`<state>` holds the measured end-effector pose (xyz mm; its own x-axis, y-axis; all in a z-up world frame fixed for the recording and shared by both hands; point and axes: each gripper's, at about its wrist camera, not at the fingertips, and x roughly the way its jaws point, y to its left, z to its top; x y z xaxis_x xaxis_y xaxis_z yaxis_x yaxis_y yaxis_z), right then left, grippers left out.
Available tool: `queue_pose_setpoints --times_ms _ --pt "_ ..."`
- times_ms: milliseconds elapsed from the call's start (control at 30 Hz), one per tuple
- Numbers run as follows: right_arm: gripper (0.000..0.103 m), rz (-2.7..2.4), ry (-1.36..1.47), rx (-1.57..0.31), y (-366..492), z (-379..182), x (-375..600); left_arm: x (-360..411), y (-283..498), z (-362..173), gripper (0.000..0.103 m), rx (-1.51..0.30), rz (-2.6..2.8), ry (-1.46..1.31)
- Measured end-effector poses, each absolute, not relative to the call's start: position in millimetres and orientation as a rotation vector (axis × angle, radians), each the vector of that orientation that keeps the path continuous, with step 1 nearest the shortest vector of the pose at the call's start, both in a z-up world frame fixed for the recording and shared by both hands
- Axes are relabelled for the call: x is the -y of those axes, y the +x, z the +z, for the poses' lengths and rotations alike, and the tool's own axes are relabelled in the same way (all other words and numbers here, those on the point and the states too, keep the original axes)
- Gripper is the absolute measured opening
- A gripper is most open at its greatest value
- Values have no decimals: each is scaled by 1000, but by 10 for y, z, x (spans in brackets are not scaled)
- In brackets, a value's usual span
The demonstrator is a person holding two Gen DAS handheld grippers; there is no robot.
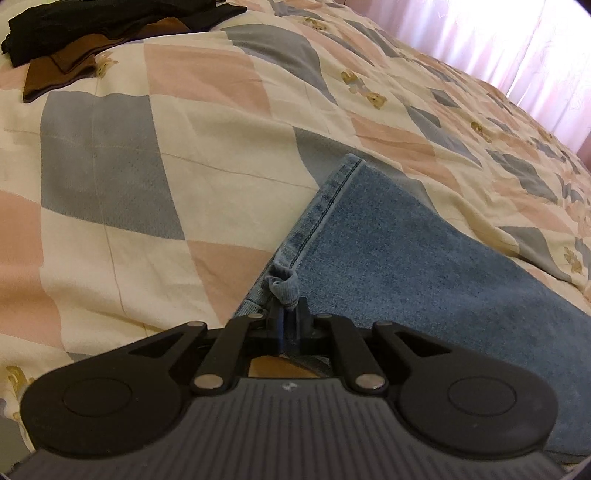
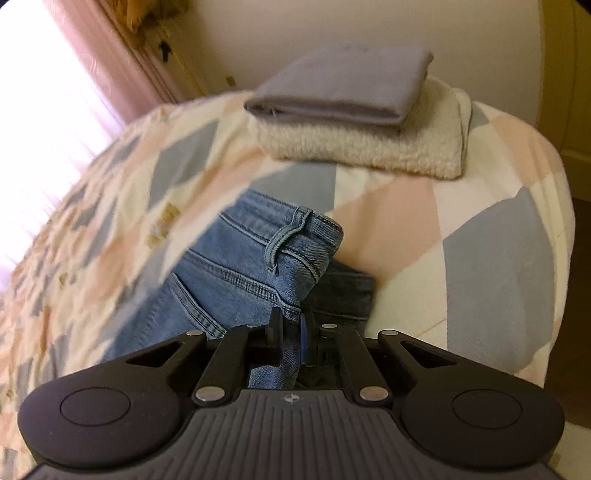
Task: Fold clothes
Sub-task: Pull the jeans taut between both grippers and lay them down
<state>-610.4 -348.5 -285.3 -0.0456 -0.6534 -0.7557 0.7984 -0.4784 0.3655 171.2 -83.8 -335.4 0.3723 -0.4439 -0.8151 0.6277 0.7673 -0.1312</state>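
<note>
A pair of blue jeans [image 1: 399, 258] lies on the patchwork bedspread [image 1: 122, 177]. In the left wrist view a trouser leg runs off to the right, and my left gripper [image 1: 286, 308] is shut on its hem corner, which bunches between the fingers. In the right wrist view the waistband end of the jeans [image 2: 258, 266] shows, with a belt loop and a back pocket seam. My right gripper [image 2: 291, 321] is shut on the waistband fabric, lifting it a little off the bedspread [image 2: 480, 229].
A heap of black and brown clothes [image 1: 74, 33] lies at the far left of the bed. A folded grey cloth [image 2: 343, 88] rests on a folded cream fleece [image 2: 369, 147] near the bed's far edge. Pink curtains [image 1: 517, 44] hang beyond the bed.
</note>
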Motion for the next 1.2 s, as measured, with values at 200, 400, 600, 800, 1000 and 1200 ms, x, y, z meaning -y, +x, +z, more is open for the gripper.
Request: queue_pose_setpoints --times_ms 200,400,600,800,1000,1200 --pt "7 -1753 1211 -293 -6154 -3102 3561 893 1704 -3369 6 -965 -692 270" --pt "26 -1771 1230 -415 -6078 -3373 3674 1025 1582 -3357 9 -922 -683 406" --pt "50 -1908 1022 -556 -6048 -3022 3644 820 1339 -3134 11 -938 -563 431" --pt "50 -1834 747 -633 -5800 -2940 3900 1262 691 -2910 12 -854 -781 503" --pt "51 -1640 655 -743 -5615 -3216 4335 2009 374 -3375 14 -892 -829 585" --pt "53 -1577 669 -706 -5586 -3007 4104 2209 -96 -3218 14 -824 -840 711"
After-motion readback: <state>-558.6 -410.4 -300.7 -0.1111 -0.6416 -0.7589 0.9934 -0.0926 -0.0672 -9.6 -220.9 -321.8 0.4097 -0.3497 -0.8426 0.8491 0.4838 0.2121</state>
